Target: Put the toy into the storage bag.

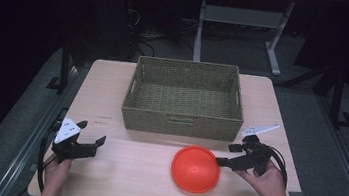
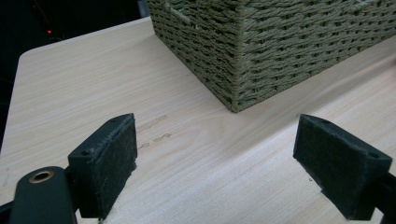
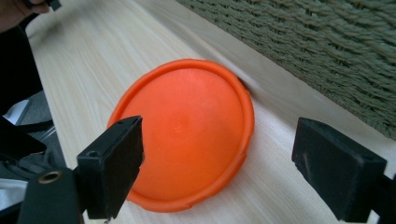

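Observation:
An orange round plate lies upside down on the wooden table, just in front of a woven green basket. My right gripper is open beside the plate's right edge, pointing left at it; in the right gripper view the plate sits between and beyond the jaws, with the basket wall behind. My left gripper is open near the table's left front, holding nothing. In the left gripper view its jaws frame bare table with the basket corner ahead.
The table has bare wood left of the basket and along the front edge. Table legs and a dark floor lie beyond the far edge. The basket holds nothing that I can see.

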Demonstrator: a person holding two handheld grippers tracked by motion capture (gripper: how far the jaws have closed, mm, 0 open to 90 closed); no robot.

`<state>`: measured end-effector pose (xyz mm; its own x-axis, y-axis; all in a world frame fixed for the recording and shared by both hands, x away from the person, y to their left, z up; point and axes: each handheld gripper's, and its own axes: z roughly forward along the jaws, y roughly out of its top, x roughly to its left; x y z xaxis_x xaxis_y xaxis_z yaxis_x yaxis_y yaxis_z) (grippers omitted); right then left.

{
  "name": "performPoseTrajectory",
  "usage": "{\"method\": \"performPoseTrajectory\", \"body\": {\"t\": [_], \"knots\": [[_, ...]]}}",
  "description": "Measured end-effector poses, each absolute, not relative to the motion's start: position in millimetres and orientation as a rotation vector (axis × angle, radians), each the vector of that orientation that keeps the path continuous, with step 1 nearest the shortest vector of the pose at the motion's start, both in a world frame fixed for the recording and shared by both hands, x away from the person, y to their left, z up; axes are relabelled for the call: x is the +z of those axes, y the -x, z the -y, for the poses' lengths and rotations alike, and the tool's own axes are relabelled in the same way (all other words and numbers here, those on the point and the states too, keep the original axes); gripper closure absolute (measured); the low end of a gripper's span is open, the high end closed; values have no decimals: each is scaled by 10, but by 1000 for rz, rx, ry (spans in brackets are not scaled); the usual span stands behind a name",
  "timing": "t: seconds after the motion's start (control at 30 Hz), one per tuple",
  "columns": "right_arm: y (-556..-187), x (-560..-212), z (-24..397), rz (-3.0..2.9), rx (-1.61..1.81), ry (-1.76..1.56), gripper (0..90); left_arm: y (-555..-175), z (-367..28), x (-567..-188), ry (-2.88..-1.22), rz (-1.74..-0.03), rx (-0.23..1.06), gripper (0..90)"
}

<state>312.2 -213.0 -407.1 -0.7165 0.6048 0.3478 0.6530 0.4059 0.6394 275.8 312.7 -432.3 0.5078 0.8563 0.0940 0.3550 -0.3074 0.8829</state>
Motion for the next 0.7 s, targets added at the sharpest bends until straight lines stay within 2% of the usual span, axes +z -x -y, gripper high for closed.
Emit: {"method": "performPoseTrajectory", "body": {"t": [0.7], "knots": [[-3234,-4358,1988,2601,-1085,1185,230,-2761,-3105,-4327,-1886,-997,728,130]]}}
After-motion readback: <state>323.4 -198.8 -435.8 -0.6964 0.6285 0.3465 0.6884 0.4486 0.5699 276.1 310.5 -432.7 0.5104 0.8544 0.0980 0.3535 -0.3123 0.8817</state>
